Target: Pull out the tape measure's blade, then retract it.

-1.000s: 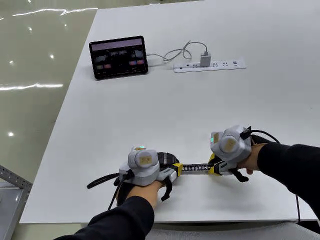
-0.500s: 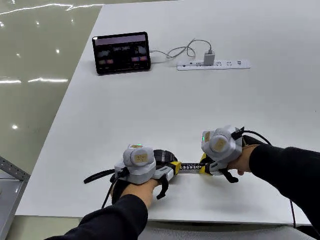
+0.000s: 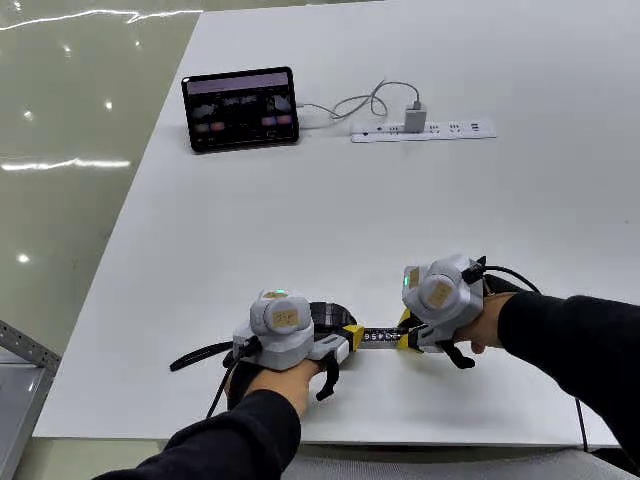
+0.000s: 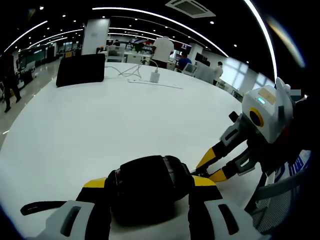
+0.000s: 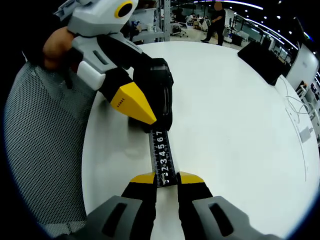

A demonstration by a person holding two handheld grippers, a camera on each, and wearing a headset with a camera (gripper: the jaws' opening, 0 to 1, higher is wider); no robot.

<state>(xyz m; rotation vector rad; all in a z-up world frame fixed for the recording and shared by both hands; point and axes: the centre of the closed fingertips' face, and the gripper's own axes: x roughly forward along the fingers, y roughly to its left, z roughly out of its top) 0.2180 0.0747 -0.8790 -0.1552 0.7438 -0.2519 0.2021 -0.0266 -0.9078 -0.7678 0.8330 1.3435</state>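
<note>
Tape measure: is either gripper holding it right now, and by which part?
Both. The left gripper clamps the black case across its sides; the right gripper pinches the blade at its free end, by the lowest numbers.

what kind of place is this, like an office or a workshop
Likely a large open-plan office or lab hall: ceiling light strips, people standing in the background, and a wide white table carrying a tablet and a power strip.

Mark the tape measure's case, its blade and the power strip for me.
case (image 4: 150,190), left gripper view, top of the black housing between the jaws.
blade (image 5: 161,152), right gripper view, numbered stretch ahead of the jaws.
power strip (image 3: 455,129), head view, middle of its white body.
</note>
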